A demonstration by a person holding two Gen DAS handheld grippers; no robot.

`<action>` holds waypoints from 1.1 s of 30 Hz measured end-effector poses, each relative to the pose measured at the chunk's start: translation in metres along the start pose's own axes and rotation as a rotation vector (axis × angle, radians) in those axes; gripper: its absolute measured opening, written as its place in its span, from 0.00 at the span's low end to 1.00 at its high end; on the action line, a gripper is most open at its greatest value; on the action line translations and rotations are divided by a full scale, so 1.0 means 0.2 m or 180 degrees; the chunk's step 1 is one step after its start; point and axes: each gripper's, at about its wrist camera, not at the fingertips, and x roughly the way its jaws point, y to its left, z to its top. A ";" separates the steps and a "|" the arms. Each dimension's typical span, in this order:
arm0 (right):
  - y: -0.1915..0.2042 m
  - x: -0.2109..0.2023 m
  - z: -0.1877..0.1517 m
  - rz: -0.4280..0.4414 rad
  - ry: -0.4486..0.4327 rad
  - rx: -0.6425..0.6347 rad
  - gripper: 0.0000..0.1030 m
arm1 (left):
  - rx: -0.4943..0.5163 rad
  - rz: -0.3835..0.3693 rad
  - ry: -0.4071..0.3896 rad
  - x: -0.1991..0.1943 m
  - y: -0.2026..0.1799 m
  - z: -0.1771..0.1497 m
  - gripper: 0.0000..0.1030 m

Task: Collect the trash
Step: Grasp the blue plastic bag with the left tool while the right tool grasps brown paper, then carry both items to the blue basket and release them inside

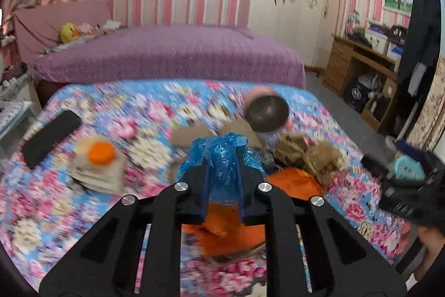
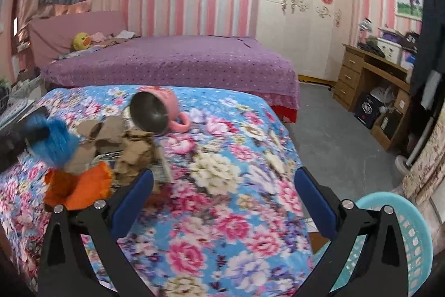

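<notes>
Blue crinkled plastic bag (image 1: 222, 157) sits pinched between the pads of the left hand-held gripper (image 1: 222, 171), jaws drawn nearly together on the film — the grab step of trash collection looks to be in hand. The bag lies near the middle of the floral cover (image 2: 222, 213) over a surface just in front of the purple bed (image 1: 167, 54), on top of an orange plastic piece (image 1: 294, 180); whether the bag is already clear of the cover cannot be told through the blur. Crumpled brown paper (image 2: 136, 149) and flat cardboard scraps (image 2: 105, 130) lie just beside it, a tipped pink mug (image 2: 164, 107) behind them, a black flat object (image 1: 50, 138) and an orange-capped item (image 1: 101, 153) well off to the left. Right hand-held gripper (image 2: 222, 185) hangs spread wide over bare cover, holding nothing, near the brown paper. A turquoise slatted basket (image 2: 411, 235) stands at the right edge, below the cover's corner — likely the trash receptacle, though that is a guess. Next move, as judged: lift the bag clear without dragging the orange piece along, carry it across to the basket, release; the right gripper is well placed to close on the brown paper. Thin film may slip or tear.
</notes>
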 end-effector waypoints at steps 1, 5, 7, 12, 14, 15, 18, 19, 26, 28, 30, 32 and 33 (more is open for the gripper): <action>0.03 0.00 0.00 0.0024 -0.0005 -0.0028 0.96 | -0.0021 0.0011 -0.0043 -0.04 0.02 0.01 0.14; 0.15 0.01 0.02 0.0193 0.0003 -0.0073 0.95 | -0.0080 0.0156 -0.0155 -0.15 0.14 0.03 0.14; 0.20 0.03 0.03 0.0275 0.0028 -0.0092 0.91 | -0.0076 0.0236 -0.0087 -0.17 0.18 0.00 0.14; 0.30 0.13 0.04 0.0438 0.0197 -0.0134 0.59 | 0.0033 0.0450 0.0101 -0.13 0.25 -0.07 0.14; 0.31 0.18 0.03 0.0544 0.0292 -0.0121 0.42 | 0.0056 0.0488 0.0133 -0.13 0.27 -0.08 0.14; 0.32 0.20 0.02 0.0606 0.0313 -0.0117 0.36 | 0.0055 0.0505 0.0138 -0.13 0.28 -0.08 0.14; 0.34 0.16 0.02 0.0630 0.0208 -0.0226 0.35 | 0.0000 0.0480 0.0134 -0.13 0.29 -0.08 0.14; 0.34 0.14 0.02 0.0624 0.0174 -0.0246 0.35 | -0.0019 0.0468 0.0129 -0.13 0.29 -0.08 0.14; 0.17 -0.03 0.08 0.0669 -0.0071 -0.0058 0.35 | -0.0045 0.0451 0.0050 -0.17 0.26 -0.08 0.14; 0.14 -0.05 0.08 0.0633 -0.0065 -0.0073 0.35 | -0.0076 0.0404 0.0035 -0.19 0.24 -0.08 0.14; 0.10 -0.07 0.06 0.0594 -0.0064 -0.0081 0.35 | -0.0050 0.0388 0.0012 -0.21 0.19 -0.08 0.14; 0.05 -0.10 0.04 0.0574 -0.0078 -0.0074 0.35 | -0.0034 0.0364 -0.0013 -0.23 0.15 -0.08 0.14; 0.02 -0.12 0.04 0.0564 -0.0090 -0.0063 0.35 | -0.0051 0.0305 -0.0030 -0.24 0.12 -0.08 0.14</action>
